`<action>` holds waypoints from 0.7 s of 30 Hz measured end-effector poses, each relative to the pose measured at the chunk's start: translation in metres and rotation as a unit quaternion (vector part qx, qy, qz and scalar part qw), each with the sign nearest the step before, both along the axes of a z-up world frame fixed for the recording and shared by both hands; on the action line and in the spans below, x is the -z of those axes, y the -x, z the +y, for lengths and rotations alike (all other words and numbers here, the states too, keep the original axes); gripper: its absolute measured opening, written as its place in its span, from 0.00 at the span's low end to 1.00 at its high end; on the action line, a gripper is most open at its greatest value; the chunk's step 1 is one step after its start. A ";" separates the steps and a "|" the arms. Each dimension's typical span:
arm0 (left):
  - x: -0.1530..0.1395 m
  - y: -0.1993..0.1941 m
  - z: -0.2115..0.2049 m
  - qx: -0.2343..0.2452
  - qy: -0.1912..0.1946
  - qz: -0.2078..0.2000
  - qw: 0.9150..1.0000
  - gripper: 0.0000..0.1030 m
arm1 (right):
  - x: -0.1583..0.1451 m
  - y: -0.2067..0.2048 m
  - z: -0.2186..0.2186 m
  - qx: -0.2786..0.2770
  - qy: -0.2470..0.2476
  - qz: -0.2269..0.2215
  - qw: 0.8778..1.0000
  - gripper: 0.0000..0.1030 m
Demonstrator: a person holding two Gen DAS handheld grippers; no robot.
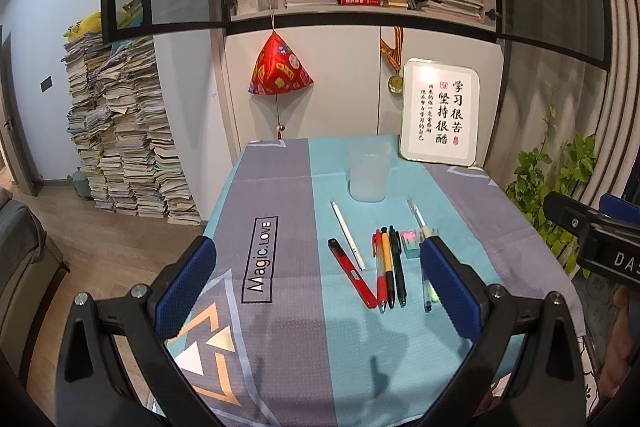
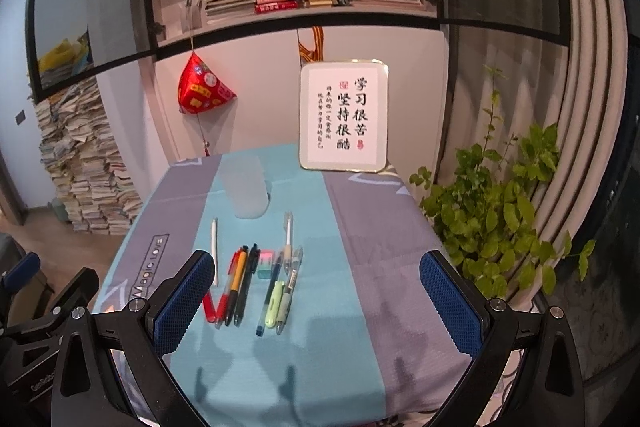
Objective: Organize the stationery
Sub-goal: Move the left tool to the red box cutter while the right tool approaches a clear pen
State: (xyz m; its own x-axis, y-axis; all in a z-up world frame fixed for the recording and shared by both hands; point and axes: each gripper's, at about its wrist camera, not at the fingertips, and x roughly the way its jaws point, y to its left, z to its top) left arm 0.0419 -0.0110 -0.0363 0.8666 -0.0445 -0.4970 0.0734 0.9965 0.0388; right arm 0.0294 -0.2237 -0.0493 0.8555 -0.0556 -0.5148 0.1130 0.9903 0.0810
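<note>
Both claws hang wide and empty over the near edge of the tabletop (image 2: 400, 227): left claw (image 1: 320, 291), right claw (image 2: 320, 299). Pens (image 2: 240, 283) lie in a loose row just ahead, at twelve o'clock from the right claw and one o'clock from the left, long axes running near to far. An eraser (image 2: 265, 263) sits among them. Beyond, at twelve, stands the frosted cup (image 2: 245, 189), probably their destination. The right claw looks better centred on them.
</note>
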 end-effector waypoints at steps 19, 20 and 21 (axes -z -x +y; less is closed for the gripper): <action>0.074 -0.078 -0.009 0.011 -0.015 0.127 0.992 0.89 | 0.071 -0.075 -0.018 -0.002 -0.005 0.102 0.995 0.99; 0.076 -0.082 -0.010 0.013 -0.013 0.134 0.991 0.88 | 0.074 -0.079 -0.018 -0.003 -0.005 0.105 0.994 0.97; 0.080 -0.088 -0.010 0.015 -0.007 0.143 0.990 0.85 | 0.077 -0.082 -0.018 -0.005 -0.004 0.110 0.994 0.92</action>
State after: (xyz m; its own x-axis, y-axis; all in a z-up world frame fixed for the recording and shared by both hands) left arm 0.1299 -0.0207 -0.1167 0.6884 -0.0602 -0.7228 0.1133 0.9932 0.0252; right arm 0.1116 -0.2419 -0.1261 0.7229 -0.0422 -0.6896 0.1188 0.9909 0.0639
